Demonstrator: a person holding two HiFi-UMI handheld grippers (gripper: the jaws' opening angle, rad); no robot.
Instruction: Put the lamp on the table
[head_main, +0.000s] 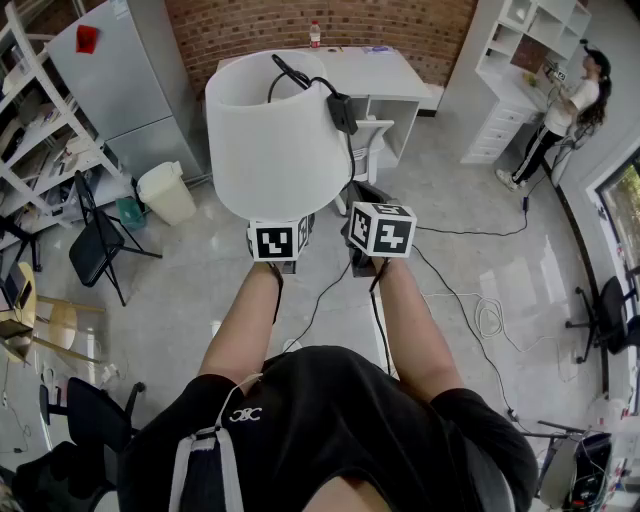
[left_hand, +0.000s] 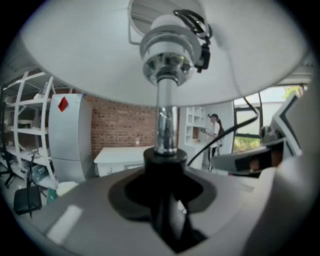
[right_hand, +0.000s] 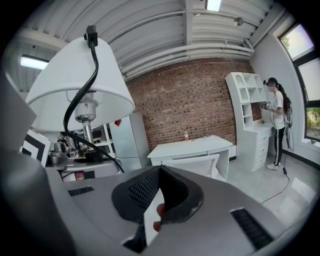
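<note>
The lamp has a white shade, a chrome stem and a black neck at the stem's foot. My left gripper is shut on that black neck and holds the lamp upright in the air; in the head view the shade hides its jaws. A black cord hangs over the shade's rim and runs down past my right gripper. That gripper is to the right of the lamp, shut, with nothing seen between its tips. The white table stands ahead by the brick wall.
A grey fridge, a white bin and a black folding chair are on the left. A person stands at white shelves on the right. Cables lie on the floor.
</note>
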